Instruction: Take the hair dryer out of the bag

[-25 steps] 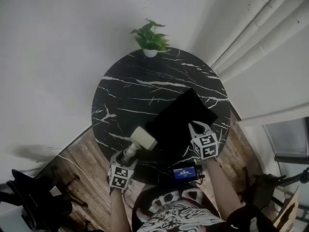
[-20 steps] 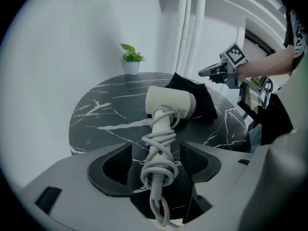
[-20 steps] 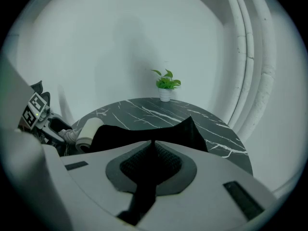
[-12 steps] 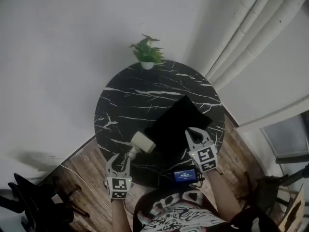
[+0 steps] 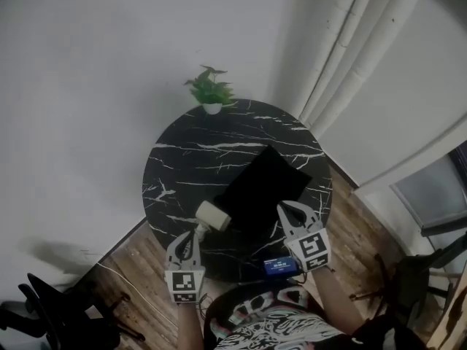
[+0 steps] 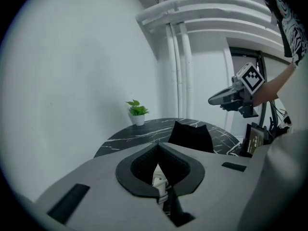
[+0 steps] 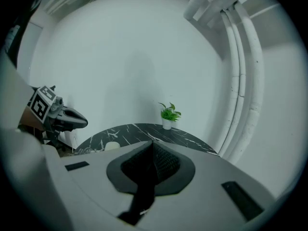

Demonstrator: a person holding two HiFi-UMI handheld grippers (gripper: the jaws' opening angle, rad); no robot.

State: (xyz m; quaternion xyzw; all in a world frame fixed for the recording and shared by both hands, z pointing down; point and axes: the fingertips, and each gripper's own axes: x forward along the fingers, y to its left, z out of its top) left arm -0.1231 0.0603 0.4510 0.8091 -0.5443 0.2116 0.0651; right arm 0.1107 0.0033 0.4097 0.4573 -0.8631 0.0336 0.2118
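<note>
The cream hair dryer [image 5: 213,215] lies on the round black marble table [image 5: 182,159], outside the flat black bag [image 5: 263,184] and just left of its near corner. My left gripper [image 5: 194,233] hovers off the table's near edge behind the dryer's handle, jaws shut and holding nothing. In the left gripper view the dryer [image 6: 159,176] shows pale through the gap under the jaws. My right gripper [image 5: 288,208] is raised over the bag's near edge, shut and empty. It shows in mid-air in the left gripper view [image 6: 214,100]. The right gripper view shows the dryer [image 7: 113,146] and the left gripper [image 7: 83,121].
A small potted plant [image 5: 210,93] stands at the table's far edge. A small device with a lit blue screen [image 5: 281,266] sits at the near edge by my right hand. White curtains [image 5: 350,57] hang at the back right, and dark chair parts [image 5: 51,319] stand on the wooden floor.
My left gripper let go of the dryer's handle, drew back toward me and shut. The right gripper lifted off the bag. The dryer and the bag stayed on the table.
</note>
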